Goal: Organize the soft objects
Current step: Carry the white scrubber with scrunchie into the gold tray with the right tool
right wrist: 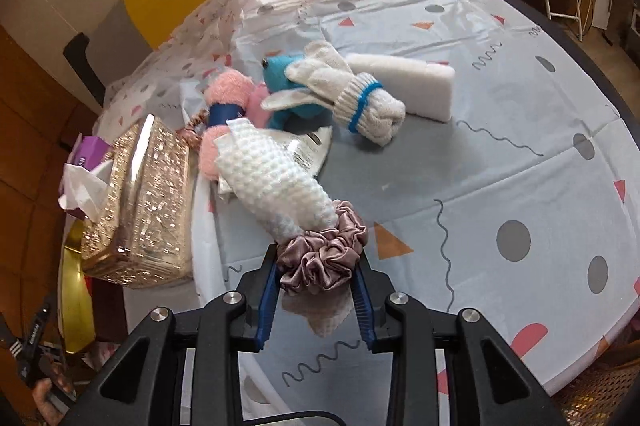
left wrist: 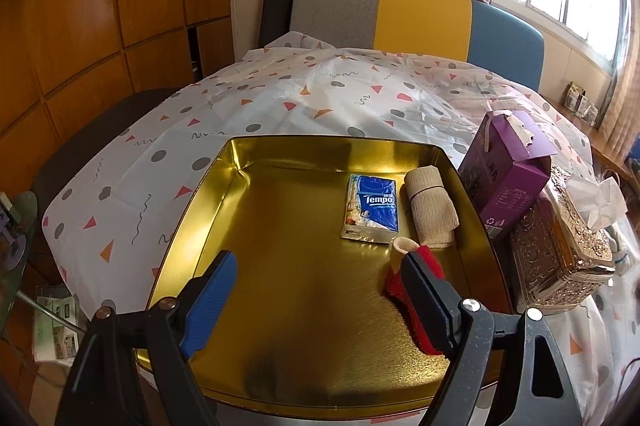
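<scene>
Between my right gripper (right wrist: 316, 282) pads: mauve scrunchie (right wrist: 324, 258) clamped, its white waffle cloth (right wrist: 276, 182) trailing toward upper left.
Left gripper (left wrist: 320, 302): wide, empty.
Gold tin (right wrist: 74, 302): lower left.

- A gold tin tray (left wrist: 240, 162) lies open on the counter, holding a blue Tempo tissue pack (left wrist: 372, 208), a rolled beige bandage (left wrist: 430, 210) just beside it, and a red felt piece (left wrist: 408, 310) near the front.
- A white waffle-knit cloth (right wrist: 276, 182), bunched through a mauve satin scrunchie (right wrist: 320, 258), hangs tilted above the counter.
- A rolled white glove (right wrist: 360, 98) with a blue band rests against a blue plush toy (right wrist: 280, 74), a pink fluffy roll (right wrist: 228, 94) and a white sponge block (right wrist: 412, 86).
</scene>
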The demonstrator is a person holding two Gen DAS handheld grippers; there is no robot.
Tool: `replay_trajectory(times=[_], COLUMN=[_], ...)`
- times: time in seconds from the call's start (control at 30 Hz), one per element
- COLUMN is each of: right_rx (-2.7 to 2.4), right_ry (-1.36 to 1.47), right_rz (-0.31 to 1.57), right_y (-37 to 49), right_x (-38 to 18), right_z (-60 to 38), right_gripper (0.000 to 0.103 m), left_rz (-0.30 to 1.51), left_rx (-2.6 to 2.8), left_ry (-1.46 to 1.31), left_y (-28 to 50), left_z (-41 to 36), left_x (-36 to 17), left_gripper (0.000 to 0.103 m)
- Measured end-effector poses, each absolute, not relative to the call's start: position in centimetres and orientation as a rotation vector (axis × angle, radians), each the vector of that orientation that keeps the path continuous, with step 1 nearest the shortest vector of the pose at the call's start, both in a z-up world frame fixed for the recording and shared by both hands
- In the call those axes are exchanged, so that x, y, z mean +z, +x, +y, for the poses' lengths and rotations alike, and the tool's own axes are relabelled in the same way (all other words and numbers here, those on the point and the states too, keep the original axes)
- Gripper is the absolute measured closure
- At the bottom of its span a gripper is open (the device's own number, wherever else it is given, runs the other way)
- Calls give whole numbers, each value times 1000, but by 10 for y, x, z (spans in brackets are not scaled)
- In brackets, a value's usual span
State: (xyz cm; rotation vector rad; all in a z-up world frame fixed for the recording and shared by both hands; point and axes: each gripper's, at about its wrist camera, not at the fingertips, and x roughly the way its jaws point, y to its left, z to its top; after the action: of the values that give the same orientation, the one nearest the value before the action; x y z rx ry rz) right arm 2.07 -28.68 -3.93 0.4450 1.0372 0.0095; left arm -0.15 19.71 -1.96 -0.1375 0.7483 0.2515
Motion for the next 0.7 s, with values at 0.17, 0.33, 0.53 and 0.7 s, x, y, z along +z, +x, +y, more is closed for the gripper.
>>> replay_trajectory(times=[0.17, 0.33, 0.53, 0.7], right_rx=[132, 321, 593, 728], right_ry=[353, 209, 43, -90], right_rz=[930, 872, 880, 990], right_y=[32, 50, 61, 63], right_x=[10, 53, 70, 34], right_z=[-242, -158, -37, 52], right_gripper=[70, 70, 70, 70], left_rz=[750, 744, 708, 693], left_rx=[261, 286, 361, 430], left_ry=[-148, -175, -237, -279], left_y=[-4, -11, -25, -40], left_z=[202, 215, 247, 275], left_x=[-22, -21, -16, -17], left_gripper=[18, 17, 13, 13])
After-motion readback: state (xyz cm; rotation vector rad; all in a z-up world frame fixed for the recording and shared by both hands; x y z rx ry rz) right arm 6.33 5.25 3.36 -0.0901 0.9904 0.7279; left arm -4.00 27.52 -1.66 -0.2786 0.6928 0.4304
